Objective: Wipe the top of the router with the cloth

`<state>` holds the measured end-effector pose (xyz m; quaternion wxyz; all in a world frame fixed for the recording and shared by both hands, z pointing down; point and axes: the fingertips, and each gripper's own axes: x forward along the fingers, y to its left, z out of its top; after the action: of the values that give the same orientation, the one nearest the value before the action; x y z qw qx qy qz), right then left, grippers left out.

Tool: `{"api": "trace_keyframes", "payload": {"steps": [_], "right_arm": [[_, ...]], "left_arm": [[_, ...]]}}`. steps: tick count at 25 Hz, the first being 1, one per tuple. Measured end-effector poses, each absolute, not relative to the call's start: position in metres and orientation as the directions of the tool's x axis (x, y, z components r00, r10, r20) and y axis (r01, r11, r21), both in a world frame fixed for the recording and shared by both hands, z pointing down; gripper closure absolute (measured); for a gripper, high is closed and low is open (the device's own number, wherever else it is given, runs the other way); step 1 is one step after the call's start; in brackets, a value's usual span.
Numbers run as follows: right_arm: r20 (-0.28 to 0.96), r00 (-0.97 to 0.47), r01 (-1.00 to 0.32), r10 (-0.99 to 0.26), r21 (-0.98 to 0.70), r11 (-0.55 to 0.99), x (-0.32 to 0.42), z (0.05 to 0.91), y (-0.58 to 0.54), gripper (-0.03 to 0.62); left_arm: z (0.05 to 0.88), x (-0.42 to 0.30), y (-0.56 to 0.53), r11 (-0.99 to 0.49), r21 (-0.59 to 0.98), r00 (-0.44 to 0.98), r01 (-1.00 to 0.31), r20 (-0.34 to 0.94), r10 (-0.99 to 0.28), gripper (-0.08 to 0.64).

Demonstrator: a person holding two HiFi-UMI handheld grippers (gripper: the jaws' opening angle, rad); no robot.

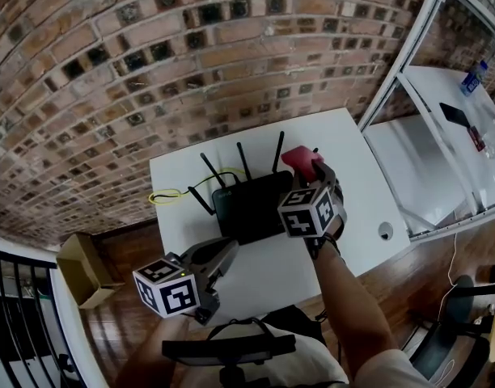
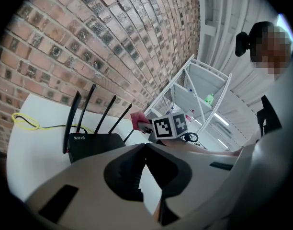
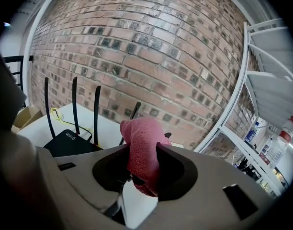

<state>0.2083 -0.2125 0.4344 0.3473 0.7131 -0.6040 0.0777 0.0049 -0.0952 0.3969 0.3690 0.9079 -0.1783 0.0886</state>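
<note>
Between the jaws of the right hand-held gripper [image 3: 142, 148] a pink cloth [image 3: 139, 128] is pinched. The router [image 3: 67, 143] lies ahead-left, below it. Only a fold looks gripped, so rubbing may tug it free. The left hand-held gripper [image 2: 146, 146] is pressed together, empty.

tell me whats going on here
A person is at a white table with a gripper in each hand. The right gripper is shut on a pink cloth, held by the right end of the black router, not on its top. The left gripper is shut and empty, near the table's front edge.
</note>
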Motion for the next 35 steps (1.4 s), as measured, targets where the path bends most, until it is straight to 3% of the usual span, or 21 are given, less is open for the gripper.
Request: {"api": "trace_keyframes", "payload": {"steps": [20,35], "right_arm": [[0.787,0.177,-0.967,-0.592,0.251,0.046,0.225,0.548,-0.187,0.449],[0.856,0.099,-0.98,-0.508,0.171,0.097,0.221,0.568,-0.182,0.449]], "left_arm": [[0.4,-0.004,-0.099,-0.64,0.651,0.913,-0.407,0.296,-0.28,0.555],[0.395,-0.014,-0.099,-0.629,0.644,0.9,-0.434,0.293,-0.322,0.555]]}}
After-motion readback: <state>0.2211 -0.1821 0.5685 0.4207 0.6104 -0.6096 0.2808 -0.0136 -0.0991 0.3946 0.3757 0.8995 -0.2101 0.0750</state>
